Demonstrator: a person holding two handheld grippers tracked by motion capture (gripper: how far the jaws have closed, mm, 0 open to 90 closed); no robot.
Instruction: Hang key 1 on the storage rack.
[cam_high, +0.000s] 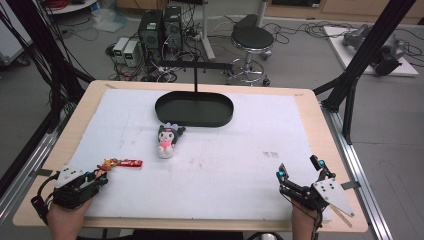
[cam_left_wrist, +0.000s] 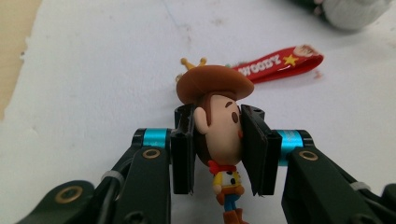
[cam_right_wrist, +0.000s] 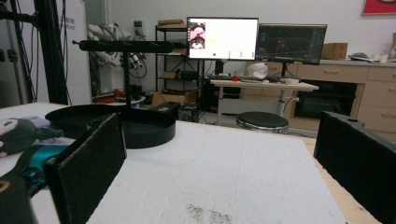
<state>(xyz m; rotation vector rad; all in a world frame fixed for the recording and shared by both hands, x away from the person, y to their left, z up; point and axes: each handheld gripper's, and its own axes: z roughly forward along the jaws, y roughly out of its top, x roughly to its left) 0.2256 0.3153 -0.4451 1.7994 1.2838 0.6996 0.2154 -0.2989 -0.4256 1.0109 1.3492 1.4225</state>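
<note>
Your left gripper (cam_high: 101, 176) sits at the bench's near left corner, its jaws clenched on the head of the Woody keychain (cam_left_wrist: 219, 135), whose red strap (cam_high: 129, 163) lies flat on the white mat (cam_high: 225, 165) just beyond. That mat covers most of the wooden bench (cam_high: 87, 97) and is lightly smudged near its middle and right. Toward the centre lies a small plush doll (cam_high: 167, 140), dark-haired with a pink front, just in front of the black oval tray (cam_high: 195, 110), from which a thin post rises to a crossbar. Your right gripper (cam_high: 300, 172) rests at the near right corner, jaws released and wide apart with nothing between them. Behind the bench the grey floor holds computer towers (cam_high: 160, 27), tangled cables and a round stool (cam_high: 251, 37); the right gripper view adds two lit monitors (cam_right_wrist: 254, 39) on a desk.
</note>
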